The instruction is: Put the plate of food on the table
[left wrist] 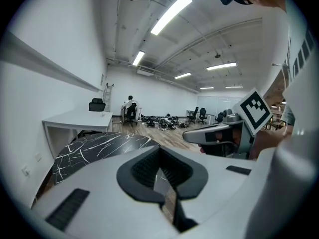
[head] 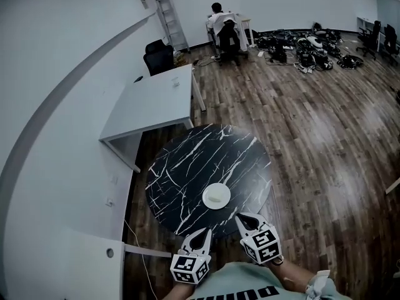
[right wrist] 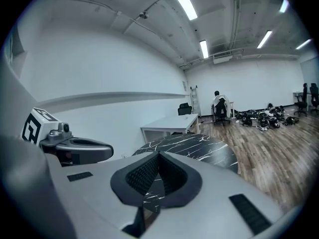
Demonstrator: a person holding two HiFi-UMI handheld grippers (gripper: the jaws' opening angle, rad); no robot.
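A small white plate of food [head: 216, 196] rests on the round black marble table [head: 187, 167], close to its near edge. My left gripper [head: 202, 234] hovers at the near rim, left of and below the plate, shut with nothing in it. My right gripper [head: 244, 219] sits just right of the plate at the rim, also shut and empty. The left gripper view shows its shut jaws [left wrist: 162, 183], the table [left wrist: 99, 146] and the right gripper [left wrist: 219, 133]. In the right gripper view are its shut jaws [right wrist: 157, 183], the table [right wrist: 194, 146] and the left gripper [right wrist: 75, 148]. Both gripper views hide the plate.
A white desk [head: 153, 102] stands just beyond the table by the left wall, with black chairs [head: 159, 58] behind it. A person [head: 222, 27] sits far back beside a ladder [head: 172, 20]. Equipment [head: 306, 45] is piled on the wooden floor. A white counter [head: 62, 261] is at my left.
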